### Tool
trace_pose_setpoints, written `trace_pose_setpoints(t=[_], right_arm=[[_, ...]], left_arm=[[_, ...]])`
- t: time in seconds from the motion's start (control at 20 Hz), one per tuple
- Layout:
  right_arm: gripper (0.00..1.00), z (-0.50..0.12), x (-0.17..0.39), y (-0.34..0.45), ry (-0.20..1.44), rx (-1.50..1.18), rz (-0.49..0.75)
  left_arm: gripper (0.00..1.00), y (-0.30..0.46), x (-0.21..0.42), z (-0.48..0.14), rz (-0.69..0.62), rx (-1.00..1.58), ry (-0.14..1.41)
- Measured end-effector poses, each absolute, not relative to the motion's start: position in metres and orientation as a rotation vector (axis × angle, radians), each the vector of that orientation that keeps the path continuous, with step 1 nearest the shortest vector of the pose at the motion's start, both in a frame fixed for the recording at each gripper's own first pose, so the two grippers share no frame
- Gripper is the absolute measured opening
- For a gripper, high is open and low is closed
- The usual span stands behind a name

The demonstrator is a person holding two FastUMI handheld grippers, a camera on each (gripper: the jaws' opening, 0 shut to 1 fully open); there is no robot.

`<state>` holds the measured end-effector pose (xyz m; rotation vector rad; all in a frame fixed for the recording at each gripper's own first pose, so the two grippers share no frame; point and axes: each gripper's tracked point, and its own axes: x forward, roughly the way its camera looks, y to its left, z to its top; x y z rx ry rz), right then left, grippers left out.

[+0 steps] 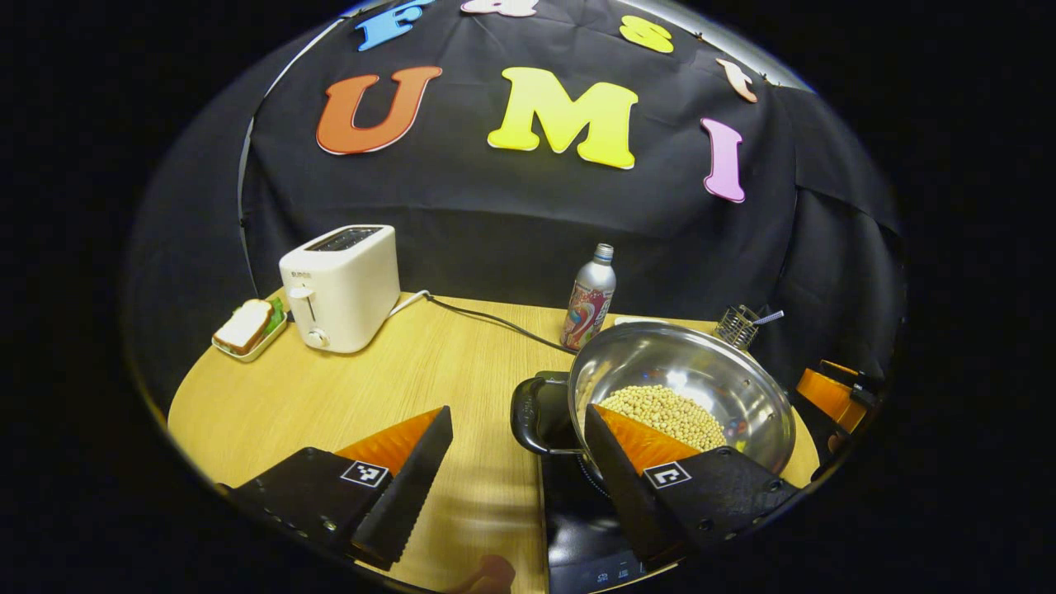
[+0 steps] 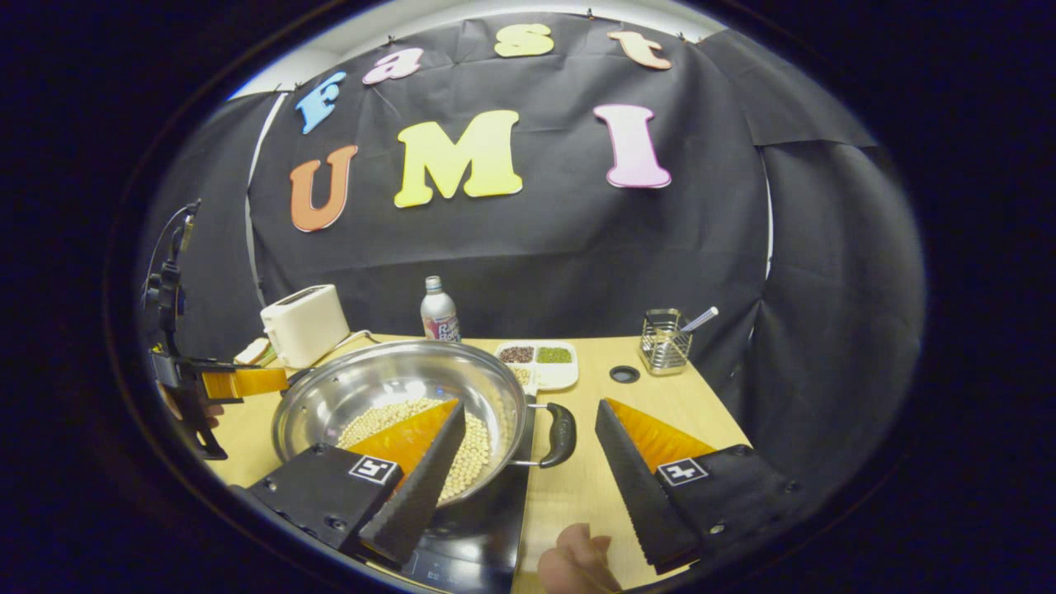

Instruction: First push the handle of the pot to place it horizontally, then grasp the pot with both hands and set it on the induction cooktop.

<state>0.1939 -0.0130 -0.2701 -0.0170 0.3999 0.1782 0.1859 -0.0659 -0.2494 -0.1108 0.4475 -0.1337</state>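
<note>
The steel pot [image 1: 701, 363] holds pale beans and stands over the black induction cooktop [image 1: 577, 520]. Its black left handle [image 1: 530, 412] lies level, just beyond the tips of my left gripper [image 1: 518, 417], which is open with the handle in the gap. My right finger [image 1: 635, 470] in this view overlaps the pot's rim. In the right gripper view the pot [image 2: 388, 384] rests on the cooktop [image 2: 483, 528], and its right handle [image 2: 563, 433] sits between the spread fingers of my open right gripper [image 2: 529, 410]. The left gripper [image 2: 235, 384] shows at the pot's far side.
A white toaster [image 1: 340, 287] with its cord, a sandwich dish [image 1: 250, 327] and a bottle [image 1: 589, 299] stand at the back. A tray of beans [image 2: 540, 363], a wire holder [image 2: 664, 341] and a table hole [image 2: 624, 374] lie behind the pot. A hand [image 2: 577, 563] shows low.
</note>
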Motion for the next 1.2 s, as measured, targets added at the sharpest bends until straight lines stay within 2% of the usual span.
trace_pose_setpoints(t=[0.45, 0.95, 1.0, 1.05, 1.2], right_arm=[[1.0, -0.211, 0.119, -0.027, 0.251, -0.014, 0.141], [0.99, -0.129, 0.029, -0.043, 0.072, -0.033, 0.06], [1.0, -0.12, 0.019, -0.04, 0.058, -0.033, 0.067], [1.0, -0.113, 0.01, -0.041, 0.05, -0.036, 0.066], [1.0, -0.1, -0.01, -0.051, 0.044, -0.033, 0.033]], left_arm=[[0.96, -0.064, 0.105, -0.172, -0.119, -0.074, 0.22], [0.95, -0.063, 0.009, -0.095, -0.104, 0.006, 0.048], [0.85, -0.059, -0.001, -0.087, -0.086, 0.028, 0.034], [0.95, -0.057, -0.011, -0.083, -0.07, 0.047, 0.026], [0.96, -0.043, -0.037, -0.075, -0.015, 0.086, 0.009]])
